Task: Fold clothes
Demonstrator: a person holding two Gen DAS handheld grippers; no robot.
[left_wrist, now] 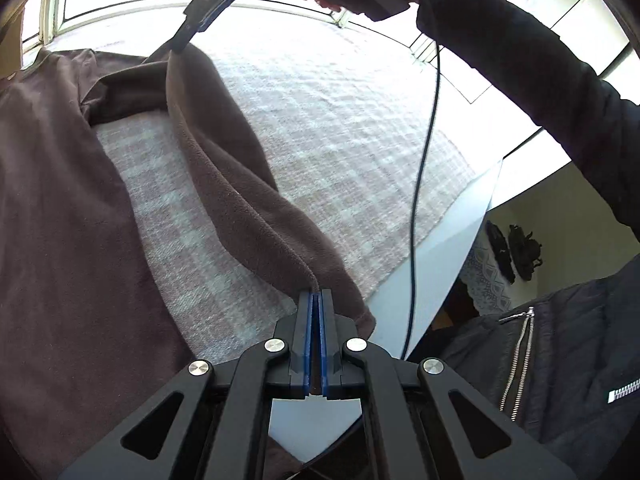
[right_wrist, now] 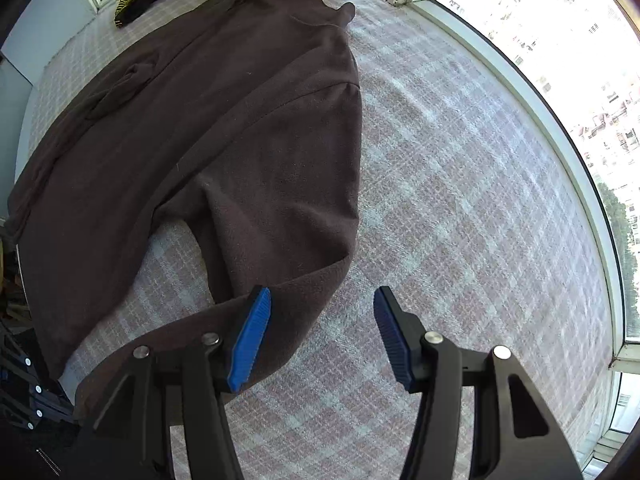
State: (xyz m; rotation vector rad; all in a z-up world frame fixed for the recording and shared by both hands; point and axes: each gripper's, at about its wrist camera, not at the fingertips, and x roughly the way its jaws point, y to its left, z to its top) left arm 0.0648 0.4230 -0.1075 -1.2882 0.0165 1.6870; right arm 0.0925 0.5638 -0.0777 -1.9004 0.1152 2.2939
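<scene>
Brown fleece garment (right_wrist: 224, 128) lies spread on the checked pink-and-white blanket (right_wrist: 460, 200) | my left gripper (left_wrist: 317, 296) pinches its sleeve hem | my right gripper (right_wrist: 322, 336) gapes empty above the sleeve edge | bare blanket rightward.

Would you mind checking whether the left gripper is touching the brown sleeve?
Touching. The left wrist view shows the left gripper shut on the cuff end of the brown sleeve, its blue pads pinching the fabric edge.
</scene>
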